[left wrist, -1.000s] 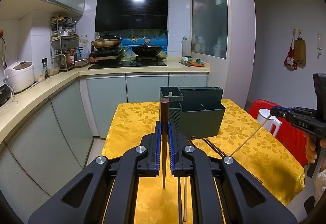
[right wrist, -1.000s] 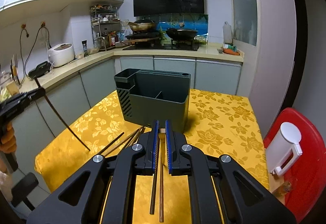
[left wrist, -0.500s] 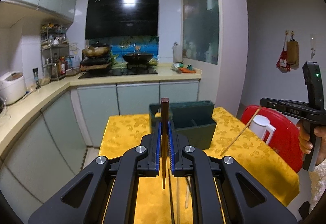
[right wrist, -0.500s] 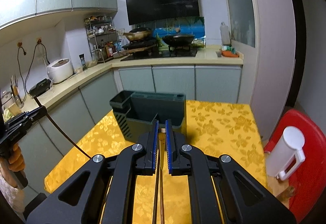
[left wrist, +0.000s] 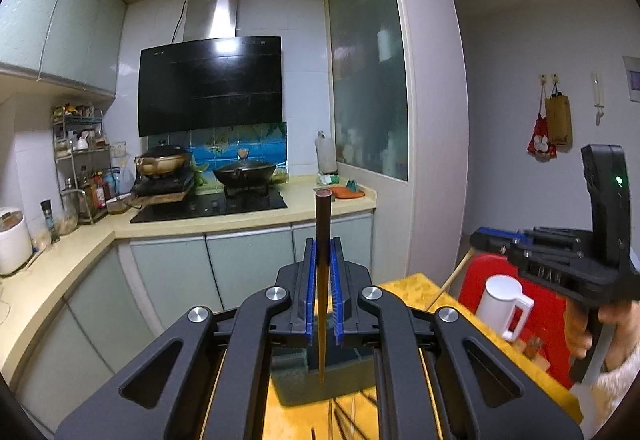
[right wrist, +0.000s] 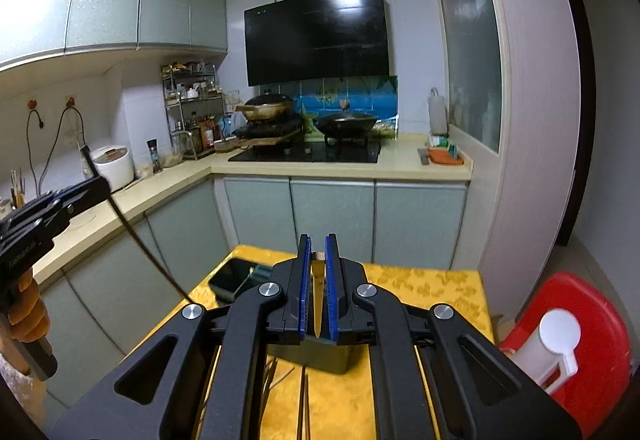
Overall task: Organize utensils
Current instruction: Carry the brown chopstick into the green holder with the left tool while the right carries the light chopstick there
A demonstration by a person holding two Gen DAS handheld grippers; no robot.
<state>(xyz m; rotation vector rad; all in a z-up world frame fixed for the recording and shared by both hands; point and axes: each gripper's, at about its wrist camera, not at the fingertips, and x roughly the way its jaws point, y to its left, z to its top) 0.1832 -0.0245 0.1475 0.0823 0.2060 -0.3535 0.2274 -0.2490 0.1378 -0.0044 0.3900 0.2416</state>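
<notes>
Between the blue-padded black tongs of the left gripper (left wrist: pixel 323 260) stands a dark brown chopstick (left wrist: pixel 322 280); the right gripper (right wrist: pixel 319 260) – same black and blue – pinches a pale wooden one (right wrist: pixel 318 272). Below both lies a yellow tablecloth (right wrist: pixel 420 280) with a gold floral pattern – and a dark grey-green holder (right wrist: pixel 320 356). Right of the tongs, a red chair (right wrist: pixel 592 320).

The left gripper (left wrist: pixel 323 252) is clamped, its blue pads pressed on either side of a dark chopstick (left wrist: pixel 322 224) that stands upright between them. The right gripper (right wrist: pixel 318 252) is likewise clamped on a pale chopstick (right wrist: pixel 318 272), gripped near its top end. Each tool is carried by a bare hand wrapped around its pistol handle, left hand (right wrist: pixel 26 314) and right hand (left wrist: pixel 588 332), both held raised.
</notes>
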